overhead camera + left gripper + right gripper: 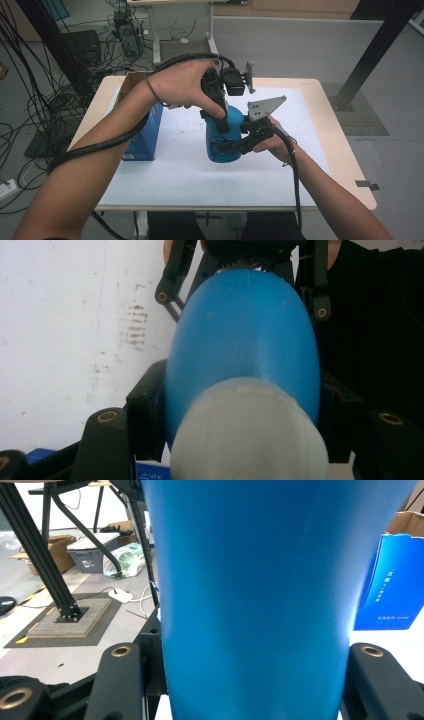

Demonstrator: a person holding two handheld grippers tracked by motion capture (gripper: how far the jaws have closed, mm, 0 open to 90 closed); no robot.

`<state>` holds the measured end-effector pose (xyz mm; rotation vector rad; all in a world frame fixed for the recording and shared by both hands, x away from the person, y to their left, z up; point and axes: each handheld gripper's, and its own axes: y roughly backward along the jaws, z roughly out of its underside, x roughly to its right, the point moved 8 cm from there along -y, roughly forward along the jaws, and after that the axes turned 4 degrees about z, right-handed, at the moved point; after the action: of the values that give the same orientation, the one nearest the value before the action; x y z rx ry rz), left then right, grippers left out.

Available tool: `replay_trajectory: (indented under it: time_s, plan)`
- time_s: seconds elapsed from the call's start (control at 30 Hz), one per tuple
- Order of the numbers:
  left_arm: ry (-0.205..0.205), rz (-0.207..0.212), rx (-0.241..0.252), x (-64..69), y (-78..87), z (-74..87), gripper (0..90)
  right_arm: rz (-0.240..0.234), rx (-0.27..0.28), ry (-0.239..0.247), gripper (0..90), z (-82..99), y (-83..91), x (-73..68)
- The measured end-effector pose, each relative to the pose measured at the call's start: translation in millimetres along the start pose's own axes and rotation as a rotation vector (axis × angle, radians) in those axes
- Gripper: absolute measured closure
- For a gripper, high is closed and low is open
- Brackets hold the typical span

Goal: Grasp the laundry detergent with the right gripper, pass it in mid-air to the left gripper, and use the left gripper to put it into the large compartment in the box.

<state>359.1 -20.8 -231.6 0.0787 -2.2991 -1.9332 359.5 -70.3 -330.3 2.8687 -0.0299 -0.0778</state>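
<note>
A blue bottle [223, 142] with a white cap [249, 437] stands upright on the white mat [190, 170]. My left gripper [220, 122] comes down from above, and its jaws are shut on the bottle's upper part, just below the cap. My right gripper [228, 146] reaches in from the right and is shut on the bottle's lower body. In the right gripper view the blue body [255, 595] sits between my two jaws. The left gripper view looks down along the bottle [245, 330], with the right gripper's jaws clasping its far end.
A blue box [146, 134] with open cardboard flaps stands on the mat left of the bottle, close to my left forearm. The mat covers most of the wooden table [335, 135]. Black frame posts, cables and cartons stand on the floor around the table.
</note>
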Motion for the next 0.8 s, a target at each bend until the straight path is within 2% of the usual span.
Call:
replay_trajectory:
  time_s: [0.8]
  plan:
    - [-0.001, -0.014, -0.003, -0.2, 0.2, -1.4, 37.4, 0.003, 0.002, 0.002, 43.6, 0.7, 0.5, 1.2]
